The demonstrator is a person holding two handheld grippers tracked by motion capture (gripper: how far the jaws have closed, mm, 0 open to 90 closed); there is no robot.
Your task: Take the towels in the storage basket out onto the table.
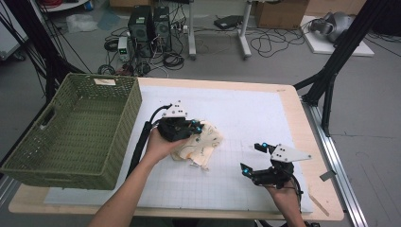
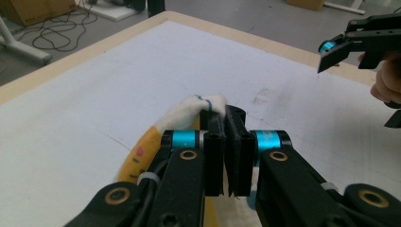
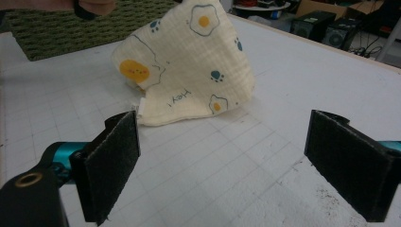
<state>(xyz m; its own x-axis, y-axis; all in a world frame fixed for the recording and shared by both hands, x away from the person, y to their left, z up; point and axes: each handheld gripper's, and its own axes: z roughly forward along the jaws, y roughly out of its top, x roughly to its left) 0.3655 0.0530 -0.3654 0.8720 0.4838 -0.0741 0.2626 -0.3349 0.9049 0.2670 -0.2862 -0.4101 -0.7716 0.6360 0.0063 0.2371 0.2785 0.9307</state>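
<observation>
Pinching a fold of the cream cloth point(image 2: 198, 105), the left gripper point(image 1: 191, 126) has its fingers pressed nearly together with the fabric caught between the pads; the left gripper view shows the edge of the cloth bulging out just past the tips. Grip sits on an upper fold, so the cloth rises into a peak there and drapes down to the surface point(image 1: 246, 113), lower hem still resting on the white gridded mat.

Cloth printed with fried eggs, paw marks and a yellow face; it lies near the middle of the surface, just right of the green woven basket point(image 1: 71, 132). Basket stands empty at the left edge, open side up, close enough to be the likely destination, judging by the layout.

Right gripper point(image 1: 253, 158) hangs low over the mat, well apart from the cloth, fingers point(image 3: 111, 161) spread wide and holding nothing. Its view looks straight at the draped cloth, which suggests it waits to take a second corner or steady the hem.

Judgement: a single pinch high on the fabric keeps it bunched for a lift, though the hanging hem may drag.
</observation>
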